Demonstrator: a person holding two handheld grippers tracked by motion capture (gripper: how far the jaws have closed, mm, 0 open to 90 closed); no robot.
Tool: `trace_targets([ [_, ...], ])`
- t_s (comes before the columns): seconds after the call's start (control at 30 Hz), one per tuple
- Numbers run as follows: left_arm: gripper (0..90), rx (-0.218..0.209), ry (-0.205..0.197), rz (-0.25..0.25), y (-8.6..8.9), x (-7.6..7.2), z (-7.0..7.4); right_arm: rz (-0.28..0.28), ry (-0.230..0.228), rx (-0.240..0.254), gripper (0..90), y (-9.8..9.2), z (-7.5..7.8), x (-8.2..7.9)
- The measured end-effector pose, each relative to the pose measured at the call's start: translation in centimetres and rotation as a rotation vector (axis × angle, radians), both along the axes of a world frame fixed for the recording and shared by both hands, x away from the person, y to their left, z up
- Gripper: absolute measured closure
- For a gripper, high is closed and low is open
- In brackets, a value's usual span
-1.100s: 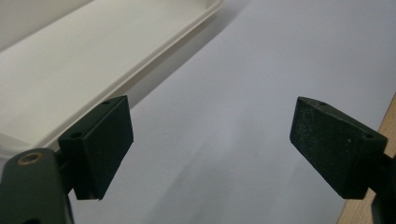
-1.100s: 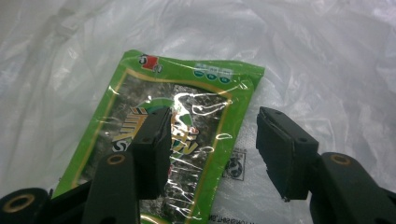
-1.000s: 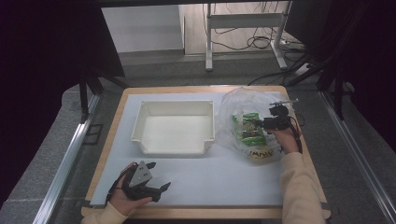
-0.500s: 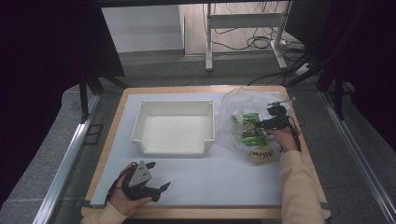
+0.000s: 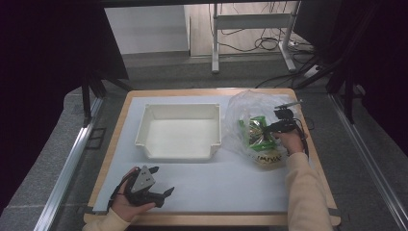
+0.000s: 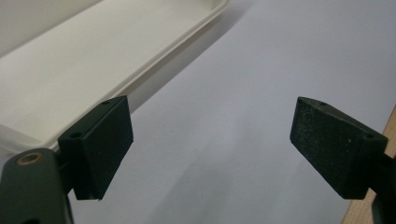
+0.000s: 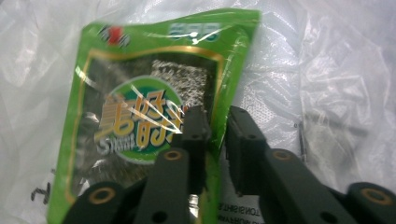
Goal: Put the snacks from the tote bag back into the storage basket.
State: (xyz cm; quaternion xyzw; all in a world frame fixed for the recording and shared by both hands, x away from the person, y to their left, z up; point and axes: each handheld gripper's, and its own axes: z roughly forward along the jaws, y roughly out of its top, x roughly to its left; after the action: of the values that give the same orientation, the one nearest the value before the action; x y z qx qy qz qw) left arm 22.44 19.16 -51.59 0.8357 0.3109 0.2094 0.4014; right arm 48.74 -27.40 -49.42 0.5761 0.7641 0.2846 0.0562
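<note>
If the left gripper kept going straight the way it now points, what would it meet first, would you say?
Probably the white paper sheet, since the open left gripper looks slightly down onto it. The white tray's rim lies off to one side; depth is hard to judge.

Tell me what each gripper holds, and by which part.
The right gripper pinches the green snack packet by its side edge; its fingers have just been closing. The left gripper holds nothing.

The tray (image 5: 179,135) sits in the middle of the desk (image 5: 211,185). The snack pack (image 5: 255,132) lies in the bag (image 5: 243,108), right of the tray.
</note>
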Motion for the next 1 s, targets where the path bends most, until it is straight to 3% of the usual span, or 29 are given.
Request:
trace_targets([
  [0.23, 12.9, 0.004, -0.001, -0.004, -0.1, -0.1, 0.0, -0.048, 0.025, -0.008, 87.3, 0.3, 0.3, 0.0],
  [0.47, 12.8, 0.006, 0.003, -0.005, -0.1, 0.0, -0.1, -0.066, 0.038, 0.005, 89.3, 0.2, 0.4, 0.0],
  [0.73, 12.8, 0.007, 0.004, -0.005, -0.1, 0.0, -0.1, -0.062, 0.022, 0.011, 90.0, 0.3, 0.5, -0.4],
  [1.0, 12.8, 0.010, 0.007, -0.009, -0.2, 0.0, -0.1, -0.055, -0.026, 0.037, 90.0, 0.2, 1.8, -1.2],
])
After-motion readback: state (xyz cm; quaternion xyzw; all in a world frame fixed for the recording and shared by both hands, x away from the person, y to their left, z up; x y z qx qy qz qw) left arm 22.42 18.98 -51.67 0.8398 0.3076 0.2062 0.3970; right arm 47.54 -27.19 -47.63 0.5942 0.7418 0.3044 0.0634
